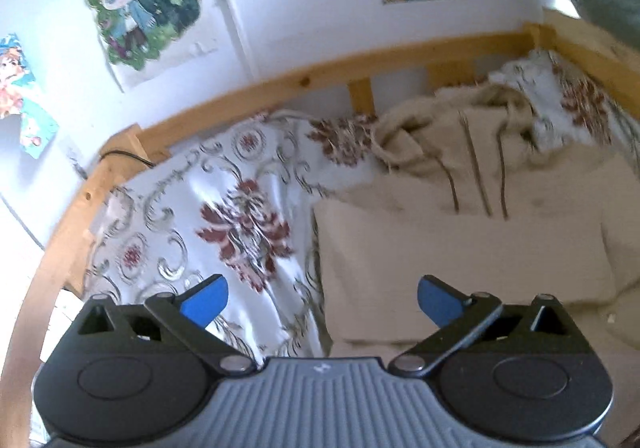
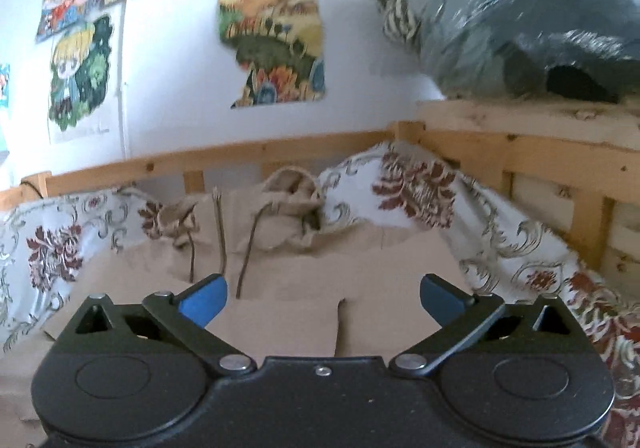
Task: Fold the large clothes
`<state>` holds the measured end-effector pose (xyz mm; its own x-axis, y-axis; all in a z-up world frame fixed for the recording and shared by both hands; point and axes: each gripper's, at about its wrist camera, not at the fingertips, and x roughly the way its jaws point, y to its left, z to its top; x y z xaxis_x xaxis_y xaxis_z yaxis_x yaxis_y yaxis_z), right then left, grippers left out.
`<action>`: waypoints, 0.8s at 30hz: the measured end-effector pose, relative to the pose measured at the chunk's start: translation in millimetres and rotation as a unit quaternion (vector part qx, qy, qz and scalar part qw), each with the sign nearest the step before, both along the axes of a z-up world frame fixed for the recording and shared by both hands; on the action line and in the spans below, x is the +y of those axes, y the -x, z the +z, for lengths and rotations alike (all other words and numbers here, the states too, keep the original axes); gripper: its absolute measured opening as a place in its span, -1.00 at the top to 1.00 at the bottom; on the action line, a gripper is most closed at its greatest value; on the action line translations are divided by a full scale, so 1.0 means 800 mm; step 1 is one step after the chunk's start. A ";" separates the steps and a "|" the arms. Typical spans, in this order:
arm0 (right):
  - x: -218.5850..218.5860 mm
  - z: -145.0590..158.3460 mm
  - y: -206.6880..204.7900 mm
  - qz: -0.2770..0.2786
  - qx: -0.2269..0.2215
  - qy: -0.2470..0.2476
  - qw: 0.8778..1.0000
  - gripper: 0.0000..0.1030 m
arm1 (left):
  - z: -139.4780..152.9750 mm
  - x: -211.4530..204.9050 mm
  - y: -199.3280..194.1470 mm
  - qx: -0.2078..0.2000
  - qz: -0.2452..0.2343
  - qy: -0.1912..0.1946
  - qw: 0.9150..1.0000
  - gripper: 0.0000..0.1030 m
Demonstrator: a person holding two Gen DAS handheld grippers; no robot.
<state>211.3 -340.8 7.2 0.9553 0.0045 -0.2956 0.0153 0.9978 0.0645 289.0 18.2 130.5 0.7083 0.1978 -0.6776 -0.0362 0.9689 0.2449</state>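
Posters (image 2: pixel 272 44) are hanging on the white wall behind the wooden bed frame (image 1: pixel 320 74); inside that frame, your beige hoodie (image 2: pixel 360 276) is lying on the floral bedspread (image 1: pixel 240 216). You are holding your left gripper (image 1: pixel 322 302) and right gripper (image 2: pixel 324 300) above it, jaws spread wide and empty.

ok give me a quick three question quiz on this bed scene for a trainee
1. True or false: the left gripper is clamped on the cream hoodie.
2. The hoodie lies on: A) a bare wooden floor, B) a flowered bedspread, C) a glass table.
3. Fill in: the dark drawstrings hang from the hoodie's ____ end.

Key:
1. False. Its jaws stand open with nothing between them, and so do the right gripper's.
2. B
3. Hood
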 end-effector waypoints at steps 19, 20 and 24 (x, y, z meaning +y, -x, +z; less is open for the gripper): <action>-0.031 -0.015 -0.056 -0.109 -0.029 0.055 0.992 -0.98 | -0.098 0.023 -0.305 -0.100 -0.024 0.024 0.994 -0.99; -0.031 -0.017 -0.063 -0.104 -0.024 0.056 0.993 -0.98 | -0.109 0.014 -0.320 -0.107 -0.037 0.016 0.993 -0.99; -0.031 -0.014 -0.112 -0.086 0.013 0.054 0.995 -0.95 | -0.151 -0.026 -0.377 -0.097 -0.063 -0.048 0.992 -0.92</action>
<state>300.7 -365.7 -3.7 0.9311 -0.1921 -0.3101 0.1875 0.9812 -0.0450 590.7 -2.7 10.0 0.8470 0.1563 -0.5080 0.0284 0.9411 0.3370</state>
